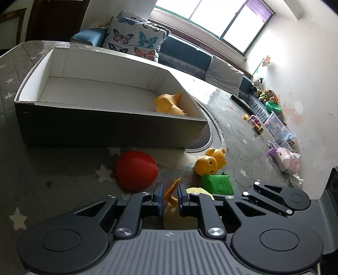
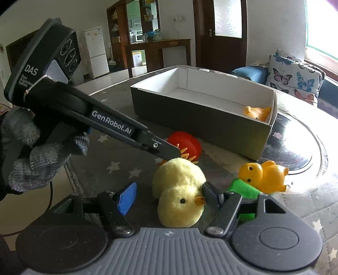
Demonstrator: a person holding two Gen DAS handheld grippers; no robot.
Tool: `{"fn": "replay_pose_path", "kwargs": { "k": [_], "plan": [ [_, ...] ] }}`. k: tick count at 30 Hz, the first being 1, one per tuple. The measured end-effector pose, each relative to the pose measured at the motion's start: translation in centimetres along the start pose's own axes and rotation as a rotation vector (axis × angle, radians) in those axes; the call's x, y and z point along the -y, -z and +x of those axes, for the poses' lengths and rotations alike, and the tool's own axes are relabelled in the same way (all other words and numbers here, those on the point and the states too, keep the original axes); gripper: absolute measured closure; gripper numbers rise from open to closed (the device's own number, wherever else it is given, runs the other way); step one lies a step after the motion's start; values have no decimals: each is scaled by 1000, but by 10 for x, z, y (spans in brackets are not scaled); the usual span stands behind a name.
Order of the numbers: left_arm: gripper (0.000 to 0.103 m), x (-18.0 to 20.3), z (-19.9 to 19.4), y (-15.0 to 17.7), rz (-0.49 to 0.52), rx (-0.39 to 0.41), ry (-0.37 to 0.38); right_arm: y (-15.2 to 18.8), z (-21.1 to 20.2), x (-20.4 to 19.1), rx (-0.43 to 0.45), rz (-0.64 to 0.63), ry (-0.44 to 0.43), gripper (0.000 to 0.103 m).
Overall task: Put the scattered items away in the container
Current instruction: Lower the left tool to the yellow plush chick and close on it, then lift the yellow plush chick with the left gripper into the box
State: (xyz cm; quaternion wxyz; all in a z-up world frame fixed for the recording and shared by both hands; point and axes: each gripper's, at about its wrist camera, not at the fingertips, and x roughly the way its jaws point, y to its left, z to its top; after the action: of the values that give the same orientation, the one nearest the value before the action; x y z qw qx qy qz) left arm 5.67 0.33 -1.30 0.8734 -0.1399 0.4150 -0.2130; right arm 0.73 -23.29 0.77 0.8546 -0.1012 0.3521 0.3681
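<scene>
Chick (image 2: pixel 179 194), lower centre, looks soft and light; we'd grip its plush body. Our left gripper (image 1: pixel 169 195) pinches its orange foot; right gripper (image 2: pixel 169 198) gapes around it.

A butterfly-print cushion (image 1: pixel 135 38) rests on the dark sofa (image 1: pixel 190 54) under the window (image 1: pixel 228 19). A white fridge (image 2: pixel 96 51) stands beside a wooden cabinet (image 2: pixel 135 31) and brown door (image 2: pixel 219 33).

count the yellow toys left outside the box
2: a fluffy chick between the right gripper's open fingers, its feet pinched by the left gripper, and a rubber duck beside the green block.
</scene>
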Motion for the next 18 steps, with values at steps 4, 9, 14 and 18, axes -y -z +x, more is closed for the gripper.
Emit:
{"fn": "replay_pose_path", "kwargs": {
  "k": [4,9,14,18],
  "plan": [
    [87,2,0,0,10,-1,2,0,2,8,8,52,8,34],
    [87,3,0,0,29,-1,7,-3,4,14,16,81,0,38],
    [87,4,2,0,30,-6,0,-1,9,11,13,74,23,44],
    [89,4,0,0,32,-1,13,-2,7,10,18,80,31,50]
  ]
}}
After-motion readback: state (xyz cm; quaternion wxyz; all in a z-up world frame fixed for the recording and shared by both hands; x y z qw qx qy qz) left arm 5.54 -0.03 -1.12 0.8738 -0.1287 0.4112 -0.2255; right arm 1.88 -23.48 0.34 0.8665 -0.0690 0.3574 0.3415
